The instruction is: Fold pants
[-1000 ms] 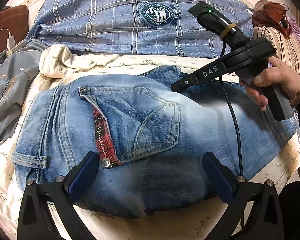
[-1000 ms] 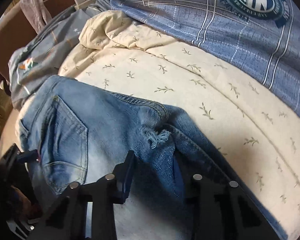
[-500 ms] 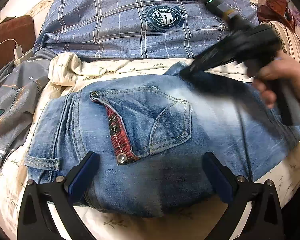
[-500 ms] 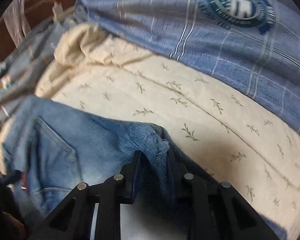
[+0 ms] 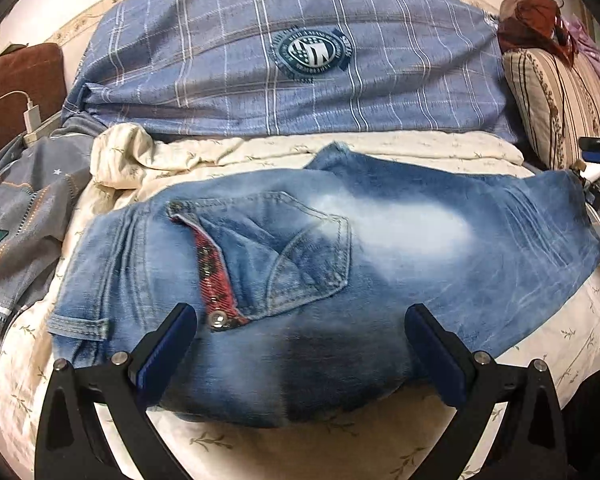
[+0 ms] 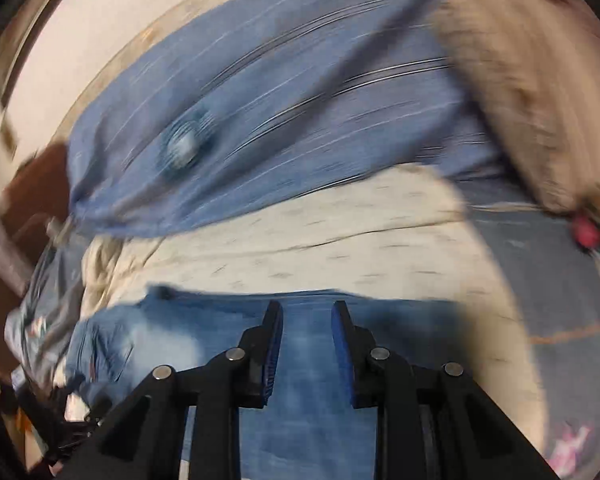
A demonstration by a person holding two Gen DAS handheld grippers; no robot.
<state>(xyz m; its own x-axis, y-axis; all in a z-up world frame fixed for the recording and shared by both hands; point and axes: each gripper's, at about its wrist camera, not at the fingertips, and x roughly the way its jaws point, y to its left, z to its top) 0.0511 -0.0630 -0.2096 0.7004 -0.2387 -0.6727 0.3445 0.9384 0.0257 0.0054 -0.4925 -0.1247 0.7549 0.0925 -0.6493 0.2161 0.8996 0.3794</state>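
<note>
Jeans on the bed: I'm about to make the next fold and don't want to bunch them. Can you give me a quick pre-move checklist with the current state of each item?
1. Jeans lie flat on the floral sheet: ok, apart from one raised flap at the far edge.
2. Left gripper jaws wide open, no denim between them: ok.
3. Right gripper jaws narrow, nothing between them: ok.
4. Right gripper steady: not ok, its view is motion-blurred.
5. Back pocket lying smooth: not ok, it is creased.
6. Far leg ends aligned: cannot tell.
</note>
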